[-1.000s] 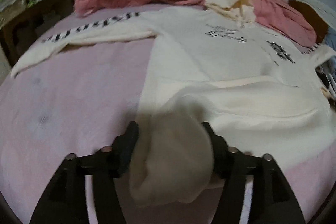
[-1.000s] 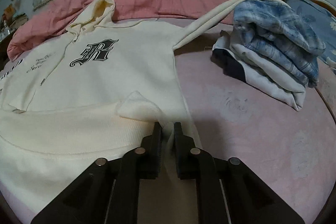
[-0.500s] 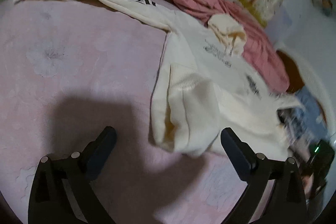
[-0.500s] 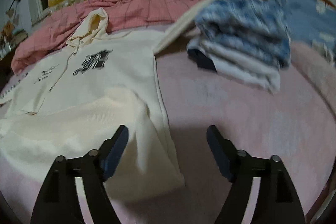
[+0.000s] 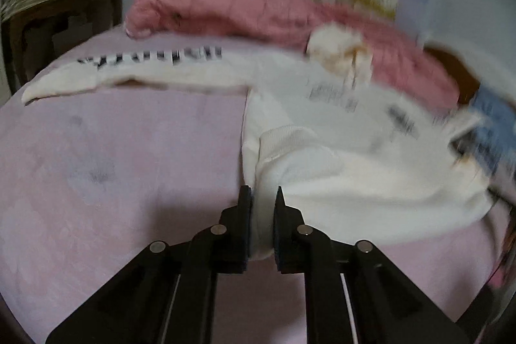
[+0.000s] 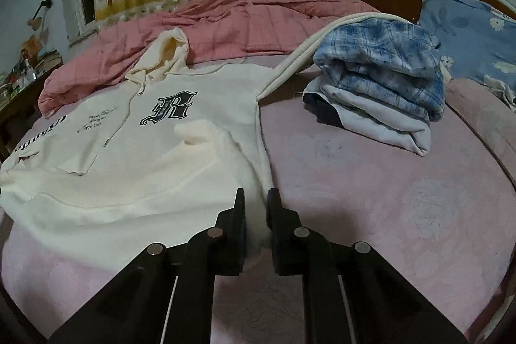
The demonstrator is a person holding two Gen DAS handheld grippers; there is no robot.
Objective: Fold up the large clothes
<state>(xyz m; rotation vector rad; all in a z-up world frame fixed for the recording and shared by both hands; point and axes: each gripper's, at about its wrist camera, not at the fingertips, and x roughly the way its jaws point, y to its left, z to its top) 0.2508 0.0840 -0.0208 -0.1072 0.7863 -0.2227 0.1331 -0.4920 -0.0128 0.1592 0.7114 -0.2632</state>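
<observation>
The cream hoodie [image 6: 135, 157] is spread front-up on the bed [image 6: 371, 202], ahead of both tools. Its hem corners are being closed on and are pinched by the left hand-held gripper [image 5: 262, 199] and the right hand-held gripper [image 6: 255, 199]. No fold is finished; both sleeves are still outstretched. A folded stack [image 6: 380, 92] lies beyond the right one.

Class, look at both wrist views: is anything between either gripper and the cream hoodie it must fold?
No. The left gripper and right gripper are each closing with the hoodie hem already between their fingers; nothing else intervenes.
</observation>
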